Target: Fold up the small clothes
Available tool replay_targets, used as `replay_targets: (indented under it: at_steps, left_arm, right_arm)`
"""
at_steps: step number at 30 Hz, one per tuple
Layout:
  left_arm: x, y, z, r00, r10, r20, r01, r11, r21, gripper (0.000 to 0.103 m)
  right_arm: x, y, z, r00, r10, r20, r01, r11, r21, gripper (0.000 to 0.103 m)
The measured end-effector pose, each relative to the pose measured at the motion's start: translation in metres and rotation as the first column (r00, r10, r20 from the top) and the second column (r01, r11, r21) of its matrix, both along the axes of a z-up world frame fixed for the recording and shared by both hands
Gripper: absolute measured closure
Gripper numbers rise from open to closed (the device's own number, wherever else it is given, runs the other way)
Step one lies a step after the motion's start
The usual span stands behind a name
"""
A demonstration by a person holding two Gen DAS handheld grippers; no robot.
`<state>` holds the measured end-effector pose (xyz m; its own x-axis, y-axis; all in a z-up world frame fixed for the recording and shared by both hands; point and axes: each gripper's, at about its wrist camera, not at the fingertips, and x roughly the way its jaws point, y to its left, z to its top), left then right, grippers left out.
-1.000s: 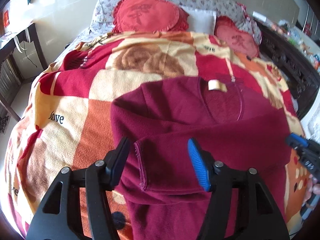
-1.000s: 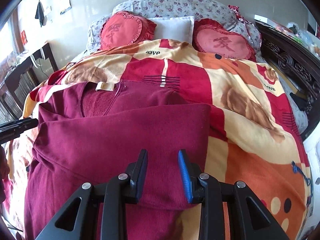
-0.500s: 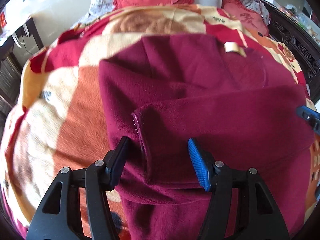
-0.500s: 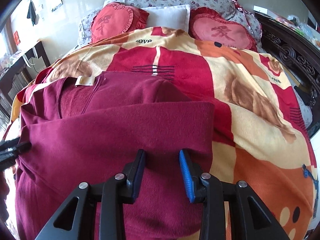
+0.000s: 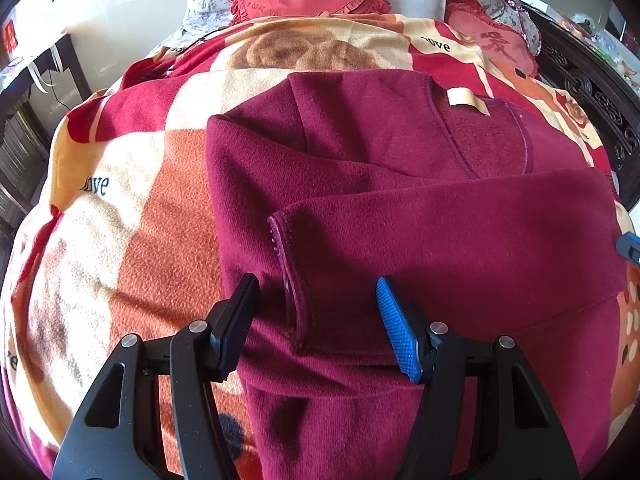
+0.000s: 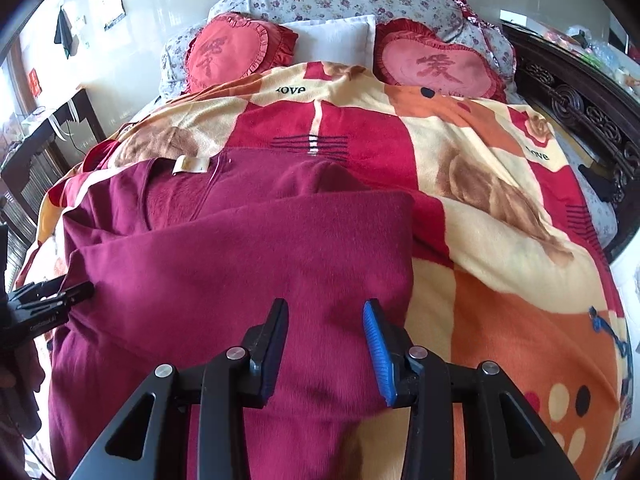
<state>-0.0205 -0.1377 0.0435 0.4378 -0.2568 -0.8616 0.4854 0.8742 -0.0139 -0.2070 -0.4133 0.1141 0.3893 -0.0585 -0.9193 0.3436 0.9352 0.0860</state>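
A maroon fleece top lies on the patterned blanket, neck label toward the pillows. A sleeve is folded across its body, cuff at the left. My left gripper is open, its jaws either side of the cuff, holding nothing. In the right wrist view the top fills the left half. My right gripper is open over the folded part near the top's right edge, holding nothing. The left gripper shows at the left edge of the right wrist view.
Two red heart cushions and a white pillow lie at the bed's head. A dark carved bed frame runs along the right. A dark desk stands at the left.
Both grippers dipped toward the garment, then the views lifted back a little. The garment lies as before. Both grippers stayed open.
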Motion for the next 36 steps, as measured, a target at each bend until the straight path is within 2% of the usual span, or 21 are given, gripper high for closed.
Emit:
replay_targets:
  at_steps: [5, 7, 10, 14, 16, 22, 25, 30, 36]
  left_arm:
    - [-0.014, 0.004, 0.007, 1.000, -0.005, -0.015, 0.005, 1.000, -0.018, 0.042]
    - [-0.025, 0.008, 0.011, 0.999, -0.018, -0.027, 0.017, 0.999, -0.027, 0.042]
    - [-0.045, 0.016, 0.019, 0.999, -0.047, -0.026, 0.046, 0.999, -0.029, 0.042]
    - [-0.072, 0.030, 0.024, 0.996, -0.079, -0.040, 0.078, 0.997, -0.026, 0.042]
    - [-0.085, 0.038, 0.024, 0.995, -0.091, -0.049, 0.091, 0.996, -0.018, 0.042]
    - [-0.127, 0.068, 0.021, 0.983, -0.138, -0.123, 0.134, 0.990, -0.035, 0.042]
    - [-0.146, 0.080, 0.018, 0.975, -0.156, -0.155, 0.154, 0.988, -0.028, 0.042]
    - [-0.178, 0.108, 0.021, 0.969, -0.173, -0.178, 0.173, 0.985, -0.016, 0.042]
    - [-0.204, 0.133, 0.019, 0.958, -0.156, -0.239, 0.155, 0.988, -0.024, 0.042]
  right_arm:
    - [-0.009, 0.006, -0.020, 0.998, 0.009, -0.063, -0.013, 0.998, -0.054, 0.066]
    - [-0.012, 0.006, -0.029, 0.998, 0.017, -0.060, -0.021, 0.997, -0.071, 0.066]
    - [-0.017, 0.004, -0.018, 0.999, 0.016, -0.039, -0.019, 0.998, -0.054, 0.065]
    - [-0.037, -0.001, 0.008, 1.000, 0.004, 0.000, -0.004, 0.999, 0.048, 0.064]
    - [-0.056, 0.000, 0.018, 1.000, 0.012, -0.004, -0.012, 0.994, 0.108, 0.059]
    - [-0.127, 0.017, 0.034, 0.996, 0.057, -0.063, -0.042, 0.976, 0.212, 0.058]
    - [-0.169, 0.031, 0.041, 0.991, 0.089, -0.102, -0.064, 0.972, 0.224, 0.058]
    - [-0.234, 0.052, 0.050, 0.958, 0.190, -0.216, -0.149, 0.970, 0.194, 0.057]
    - [-0.279, 0.057, 0.054, 0.961, 0.178, -0.213, -0.112, 0.950, 0.290, 0.055]
